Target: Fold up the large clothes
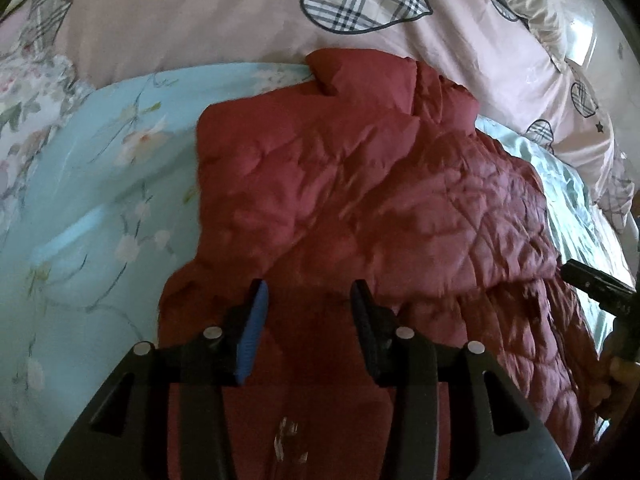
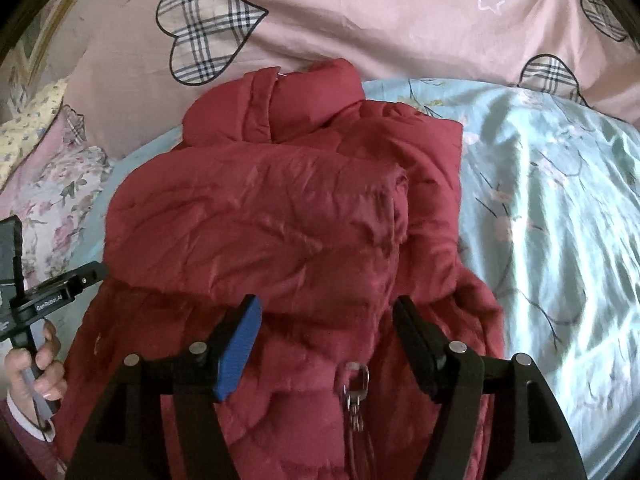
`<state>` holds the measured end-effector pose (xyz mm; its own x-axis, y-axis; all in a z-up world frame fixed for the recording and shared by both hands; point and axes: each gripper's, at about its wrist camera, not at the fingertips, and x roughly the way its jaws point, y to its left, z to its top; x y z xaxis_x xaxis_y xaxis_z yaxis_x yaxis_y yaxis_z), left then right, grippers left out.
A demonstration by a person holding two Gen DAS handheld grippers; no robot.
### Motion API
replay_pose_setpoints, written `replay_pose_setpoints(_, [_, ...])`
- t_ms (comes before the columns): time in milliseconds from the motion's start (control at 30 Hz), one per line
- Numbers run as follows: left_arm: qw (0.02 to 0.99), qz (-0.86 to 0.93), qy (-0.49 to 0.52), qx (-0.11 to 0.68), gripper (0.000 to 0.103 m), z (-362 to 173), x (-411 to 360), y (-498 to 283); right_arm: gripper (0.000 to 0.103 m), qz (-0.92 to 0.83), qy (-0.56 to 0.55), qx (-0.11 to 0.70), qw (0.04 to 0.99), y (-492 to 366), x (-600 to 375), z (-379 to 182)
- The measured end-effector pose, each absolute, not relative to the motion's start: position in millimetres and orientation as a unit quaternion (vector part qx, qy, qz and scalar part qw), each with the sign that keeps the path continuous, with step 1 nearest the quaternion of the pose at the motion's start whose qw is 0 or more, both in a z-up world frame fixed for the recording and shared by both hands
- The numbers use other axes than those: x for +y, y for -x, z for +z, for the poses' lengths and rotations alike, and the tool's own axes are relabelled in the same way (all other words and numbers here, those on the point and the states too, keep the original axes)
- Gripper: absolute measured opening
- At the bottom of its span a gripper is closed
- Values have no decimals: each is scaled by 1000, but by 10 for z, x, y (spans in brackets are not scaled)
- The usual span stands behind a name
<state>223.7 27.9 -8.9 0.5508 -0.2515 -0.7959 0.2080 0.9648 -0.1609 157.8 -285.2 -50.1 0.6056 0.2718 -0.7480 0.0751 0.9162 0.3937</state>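
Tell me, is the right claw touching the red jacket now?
Apart. In the right wrist view the right claw stands open above the red jacket, with no fabric pinched between its pads and the cloth lying flat below them.

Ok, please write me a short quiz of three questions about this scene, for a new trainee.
1. True or false: the red quilted jacket lies on a light blue floral sheet.
2. What metal part shows between the fingers of the right gripper? A) a zipper pull B) a button C) a belt buckle
3. Fill in: the pink cover behind the jacket is printed with plaid ____.

Key: 1 true. 2 A, the zipper pull. 3 hearts.
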Motion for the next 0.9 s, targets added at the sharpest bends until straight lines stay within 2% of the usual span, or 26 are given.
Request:
replay_pose_setpoints(233, [878, -124, 44, 460, 41, -75, 470, -1965, 72, 60, -212, 448, 866, -1337, -2856, -512])
replay_pose_setpoints(400, [877, -126, 50, 462, 41, -55, 538, -1797, 77, 69, -220, 456, 859, -1167, -2827, -527])
replay_pose_setpoints(733, [865, -115, 78, 482, 47, -119, 800, -1443, 80, 66, -249, 460, 850, -712, -2899, -493])
replay_pose_setpoints(900, [861, -110, 86, 489, 51, -122, 944, -1226, 85, 49, -268, 455, 848, -414, -3050, -459])
